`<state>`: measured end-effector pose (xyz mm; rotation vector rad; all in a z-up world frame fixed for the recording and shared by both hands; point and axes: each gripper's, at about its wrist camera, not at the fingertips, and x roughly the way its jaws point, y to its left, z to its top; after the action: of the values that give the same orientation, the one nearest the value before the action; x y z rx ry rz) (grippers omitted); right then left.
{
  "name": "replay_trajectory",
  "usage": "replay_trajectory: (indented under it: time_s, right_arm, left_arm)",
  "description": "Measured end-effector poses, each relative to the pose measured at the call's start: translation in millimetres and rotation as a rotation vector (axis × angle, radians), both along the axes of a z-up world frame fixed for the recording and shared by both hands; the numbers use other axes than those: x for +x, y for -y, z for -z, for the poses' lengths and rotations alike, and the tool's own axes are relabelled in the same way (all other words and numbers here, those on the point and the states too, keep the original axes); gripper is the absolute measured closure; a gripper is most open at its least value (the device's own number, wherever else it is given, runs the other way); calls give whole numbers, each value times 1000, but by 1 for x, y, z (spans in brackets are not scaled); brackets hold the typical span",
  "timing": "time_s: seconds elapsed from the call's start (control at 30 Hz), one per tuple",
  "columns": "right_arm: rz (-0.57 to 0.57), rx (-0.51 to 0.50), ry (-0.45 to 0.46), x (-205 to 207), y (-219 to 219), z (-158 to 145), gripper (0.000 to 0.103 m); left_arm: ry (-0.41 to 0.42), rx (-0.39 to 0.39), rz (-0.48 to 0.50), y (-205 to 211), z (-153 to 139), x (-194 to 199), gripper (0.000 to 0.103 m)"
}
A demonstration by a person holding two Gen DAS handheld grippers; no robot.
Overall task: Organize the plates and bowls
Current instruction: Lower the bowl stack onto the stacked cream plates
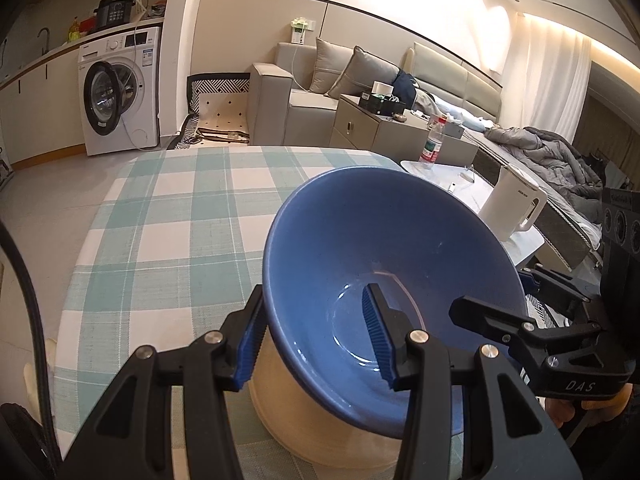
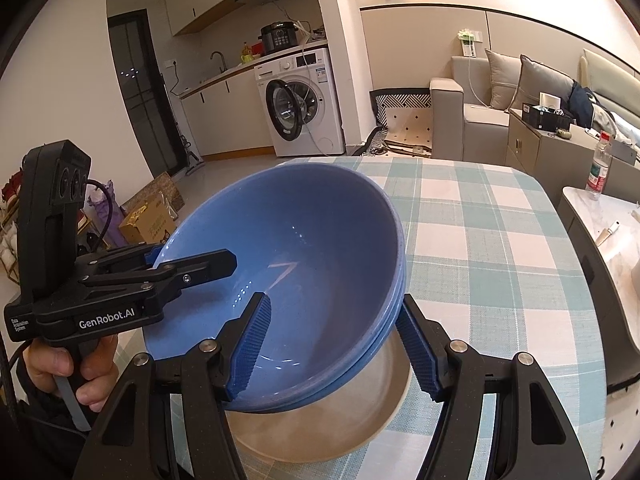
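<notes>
Two blue bowls sat nested one inside the other, their stacked rims showing as close ridges at the right edge in the right wrist view. They were tilted, with the open mouth facing up and toward the near side. They sat in a cream bowl, which was on the worktop, a surface covered in a teal and white checked cloth.

The left hand-held gripper was clamped on the left wall of the blue stack: one ribbed blue pad lay inside the top bowl and the other pressed its outer side. The right hand-held gripper was clamped on the right wall the same way, one pad inside and one against the outer rims. Each gripper could be seen from the other's camera; the left one's body read "GenRobot.AI", with small sideways print reading "Data Acquisition System", and the right one's body showed the letters "DAS". A hand gripped the left tool's handle.

Far behind stood a white washing machine with its door ajar. To the right, a clear water bottle with a red and green label and a white kettle stood on a low pale table; the writing on both was too small to read.
</notes>
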<state>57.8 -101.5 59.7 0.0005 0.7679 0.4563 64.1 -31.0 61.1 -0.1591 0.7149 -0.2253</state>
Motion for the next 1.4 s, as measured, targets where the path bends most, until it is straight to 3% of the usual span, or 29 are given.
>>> replay_trajectory:
  time_s: [0.87,1.4]
  right_arm:
    - [13,-21,-66,11,-10,19,36]
    - [8,-11,-67,15,-6,24,33]
  left_arm:
    - [-91,14,1,-3,32,22,57]
    - [-87,34,13,1,35,23,53]
